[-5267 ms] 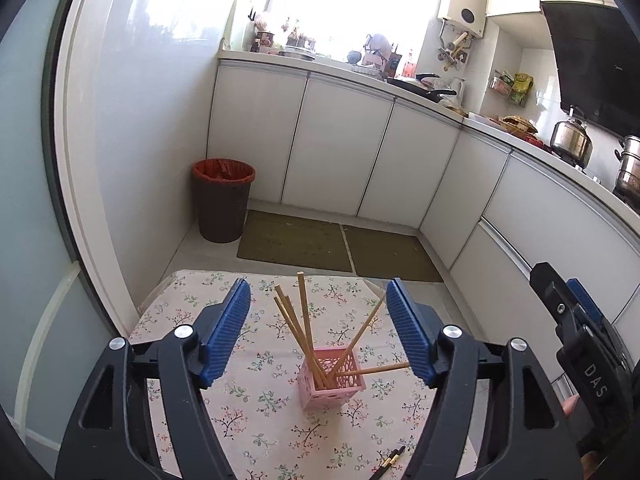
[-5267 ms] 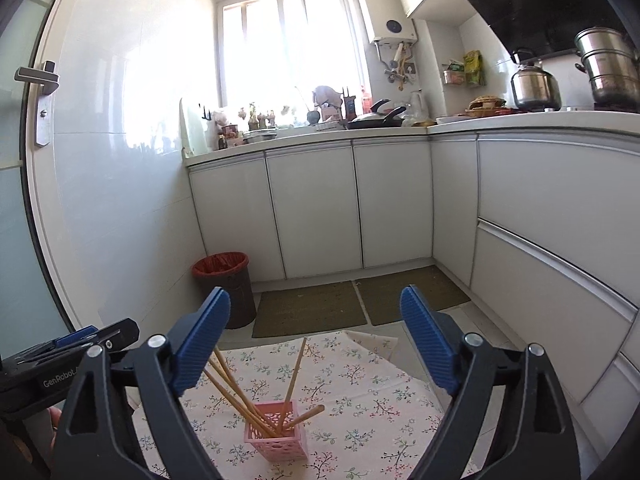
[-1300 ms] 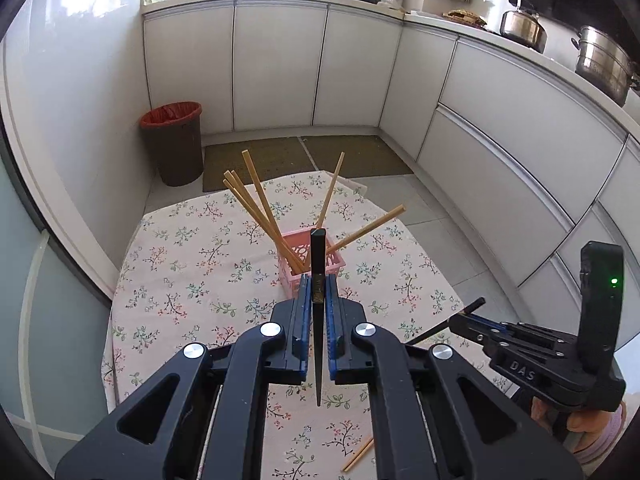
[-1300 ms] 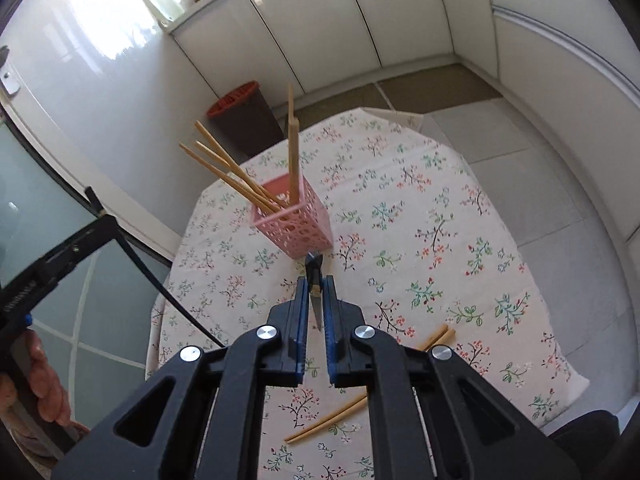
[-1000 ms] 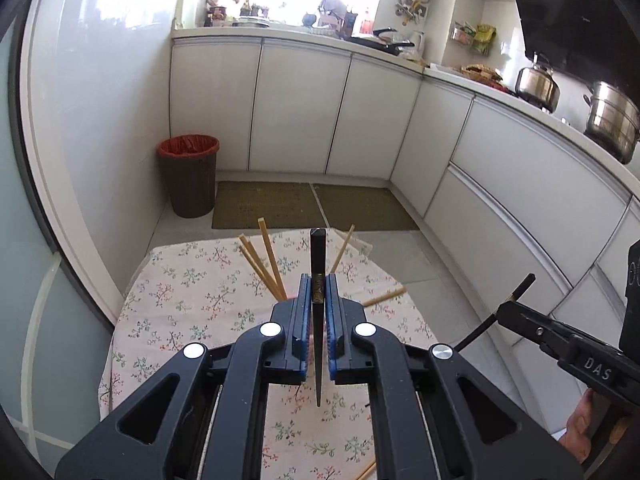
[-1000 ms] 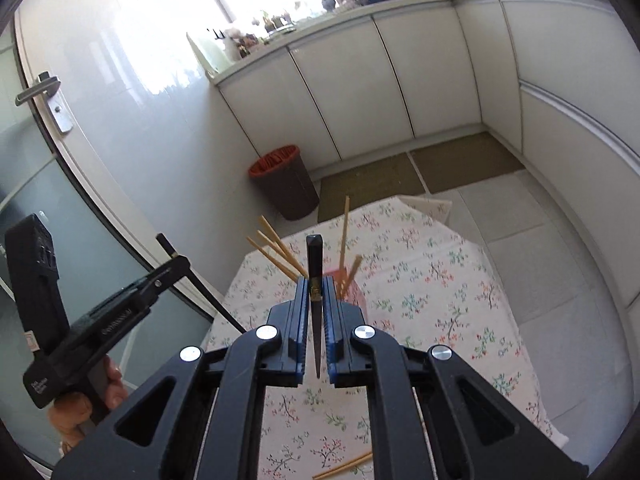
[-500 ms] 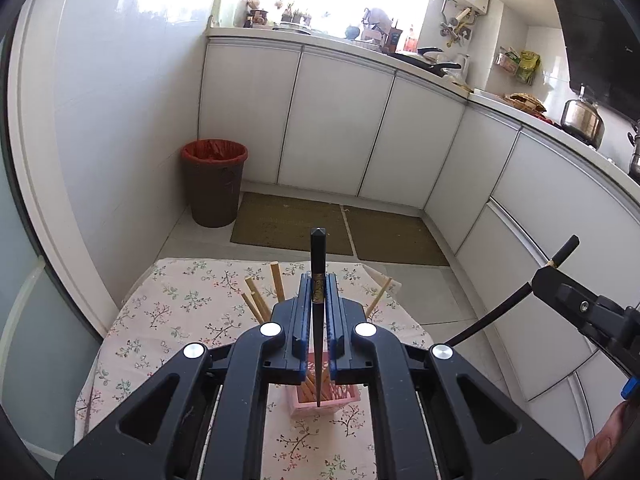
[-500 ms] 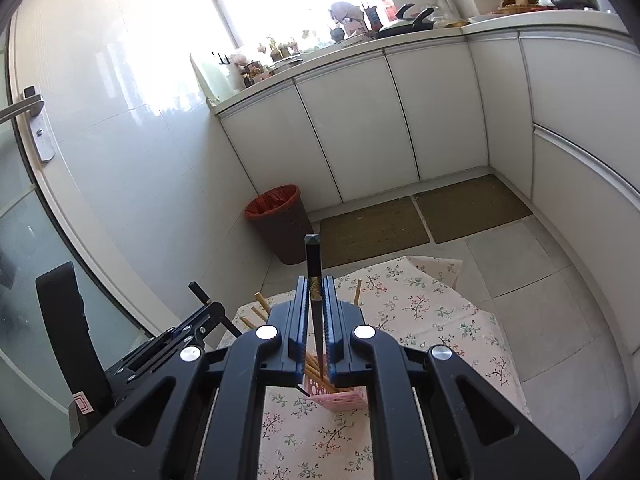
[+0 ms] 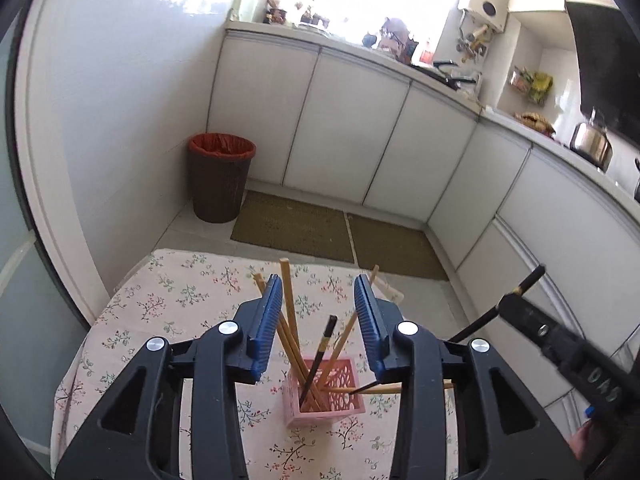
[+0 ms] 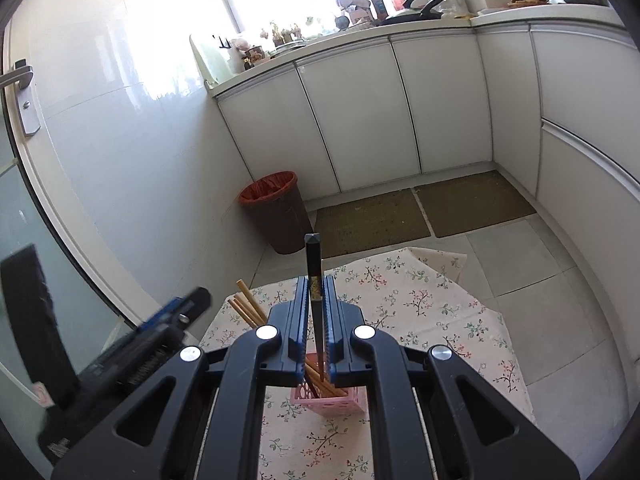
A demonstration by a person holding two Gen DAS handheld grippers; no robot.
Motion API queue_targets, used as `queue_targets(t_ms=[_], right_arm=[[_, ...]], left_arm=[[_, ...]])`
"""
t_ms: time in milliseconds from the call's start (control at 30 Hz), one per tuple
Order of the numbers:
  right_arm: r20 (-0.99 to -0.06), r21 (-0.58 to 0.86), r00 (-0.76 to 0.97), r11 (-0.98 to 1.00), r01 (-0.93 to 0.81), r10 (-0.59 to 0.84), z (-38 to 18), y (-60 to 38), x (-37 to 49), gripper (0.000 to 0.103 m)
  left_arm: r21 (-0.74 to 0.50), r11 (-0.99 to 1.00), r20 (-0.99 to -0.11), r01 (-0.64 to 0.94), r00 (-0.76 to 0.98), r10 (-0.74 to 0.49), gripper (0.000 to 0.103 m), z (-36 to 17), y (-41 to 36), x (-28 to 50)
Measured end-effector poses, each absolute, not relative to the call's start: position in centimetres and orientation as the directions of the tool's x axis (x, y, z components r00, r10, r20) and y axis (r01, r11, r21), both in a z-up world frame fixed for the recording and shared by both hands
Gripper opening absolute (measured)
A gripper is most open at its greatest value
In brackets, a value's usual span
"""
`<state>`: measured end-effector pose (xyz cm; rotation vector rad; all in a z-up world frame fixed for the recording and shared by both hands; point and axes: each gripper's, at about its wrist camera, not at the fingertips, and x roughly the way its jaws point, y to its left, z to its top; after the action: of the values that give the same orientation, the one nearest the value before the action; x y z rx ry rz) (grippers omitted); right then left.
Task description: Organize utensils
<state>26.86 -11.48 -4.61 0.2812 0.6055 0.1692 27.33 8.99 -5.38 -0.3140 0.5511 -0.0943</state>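
A pink perforated holder [image 9: 324, 396] stands on the floral tablecloth [image 9: 168, 300] with several wooden chopsticks [image 9: 289, 312] in it. A black chopstick [image 9: 320, 354] now stands in the holder. My left gripper [image 9: 316, 312] is open and empty above the holder. My right gripper [image 10: 316, 308] is shut on a second black chopstick [image 10: 313, 268], held upright, its lower end reaching into the holder [image 10: 332, 400]. From the left wrist view the right gripper [image 9: 560, 344] comes in from the right, its chopstick [image 9: 472, 330] slanting toward the holder.
A brown bin with a red liner [image 9: 221, 178] stands on the floor past the table. White cabinets [image 9: 352, 132] run along the back and right. Two floor mats [image 9: 296, 230] lie beyond the table edge. A glass door [image 10: 24, 240] is on the left.
My left gripper has opened and let go of its black chopstick, which now stands in the pink holder. My right gripper still holds its chopstick and has come down over the holder.
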Motion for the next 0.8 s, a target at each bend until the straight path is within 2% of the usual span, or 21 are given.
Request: queue_targets(t_ms=[33, 133, 267, 333, 467, 567, 633, 667, 767, 800], right_arm=[[-0.54, 0.302, 0.808, 0.95, -0.077, 0.237, -4.8, -11.2, 27.0, 0.007], [-0.553, 0.283, 0.801, 0.956, -0.078, 0.229, -5.5, -10.3, 27.5, 0.007], [-0.603, 0.273, 0.758, 0.957, -0.098, 0.249, -7.8, -8.9, 28.9, 0.012], [-0.607, 0.261, 0.756, 0.96, -0.099, 0.243, -8.6, -8.6, 29.1, 0.024], [-0.558, 0.229, 0.805, 0.97, -0.086, 0.203, -6.9, -8.7, 27.8, 0.032], [-0.537, 0.202, 0.825, 0.976, -0.075, 0.175, -5.3, -8.8, 26.8, 0.032], [-0.522, 0.196, 0.838, 0.978, -0.066, 0.161, -4.6, -8.9, 26.0, 0.037], [-0.513, 0.191, 0.845, 0.98, -0.059, 0.151, -4.3, -8.9, 25.6, 0.039], [-0.49, 0.173, 0.862, 0.984, -0.048, 0.128, -3.5, -9.0, 24.0, 0.048], [-0.479, 0.171, 0.869, 0.984, -0.044, 0.122, -3.3, -9.0, 23.4, 0.055]], left_arm=[[-0.336, 0.942, -0.479, -0.009, 0.863, -0.162, 0.045, -4.7, 9.9, 26.8], [-0.378, 0.924, -0.448, -0.048, 0.883, -0.137, 0.051, -3.5, 11.8, 25.7], [-0.393, 0.915, -0.459, -0.087, 0.881, -0.113, 0.052, -3.5, 13.3, 25.7], [-0.383, 0.918, -0.478, -0.1, 0.872, -0.105, 0.052, -3.8, 13.4, 25.8], [-0.316, 0.943, -0.483, -0.105, 0.873, -0.064, 0.054, -3.6, 12.8, 25.2], [-0.308, 0.946, -0.479, -0.105, 0.876, -0.059, 0.061, -3.3, 12.5, 24.6], [-0.297, 0.948, -0.471, -0.11, 0.881, -0.046, 0.07, -2.9, 12.3, 24.1], [-0.291, 0.95, -0.465, -0.113, 0.884, -0.037, 0.071, -2.7, 12.2, 23.8], [-0.267, 0.957, -0.456, -0.113, 0.889, -0.022, 0.074, -2.3, 11.9, 23.2], [-0.262, 0.959, -0.454, -0.111, 0.891, -0.021, 0.074, -2.2, 11.8, 23.0]])
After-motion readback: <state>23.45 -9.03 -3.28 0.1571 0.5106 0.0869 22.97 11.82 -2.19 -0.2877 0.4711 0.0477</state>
